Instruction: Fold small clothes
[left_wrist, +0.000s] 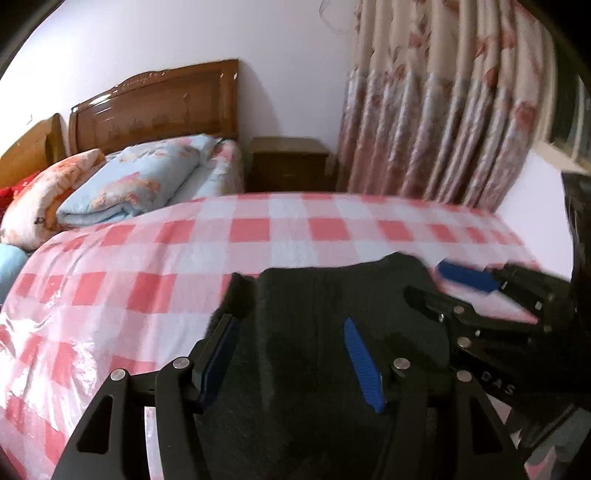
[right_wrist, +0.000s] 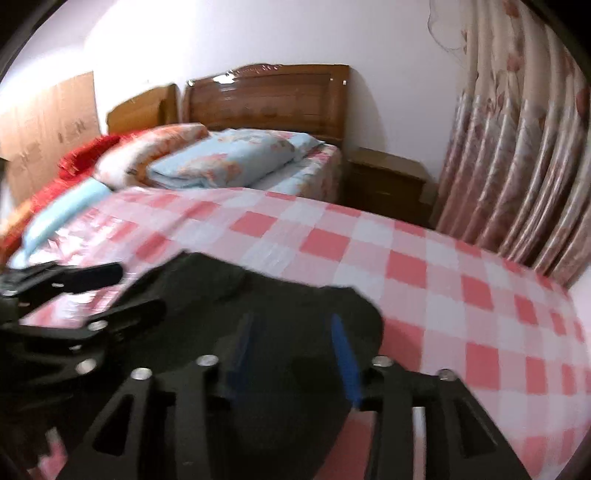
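Note:
A small black garment lies on the pink-and-white checked cloth; it also shows in the right wrist view. My left gripper is open, its blue-padded fingers apart just over the garment's near part. My right gripper is open over the garment's right part, and it shows from the side in the left wrist view, jaws apart. The left gripper appears at the left of the right wrist view. Whether any pad touches the fabric I cannot tell.
Folded light-blue and orange floral quilts and a red blanket lie beyond the checked cloth. A wooden headboard, a bedside cabinet and a floral curtain stand behind. The cloth's right edge drops off.

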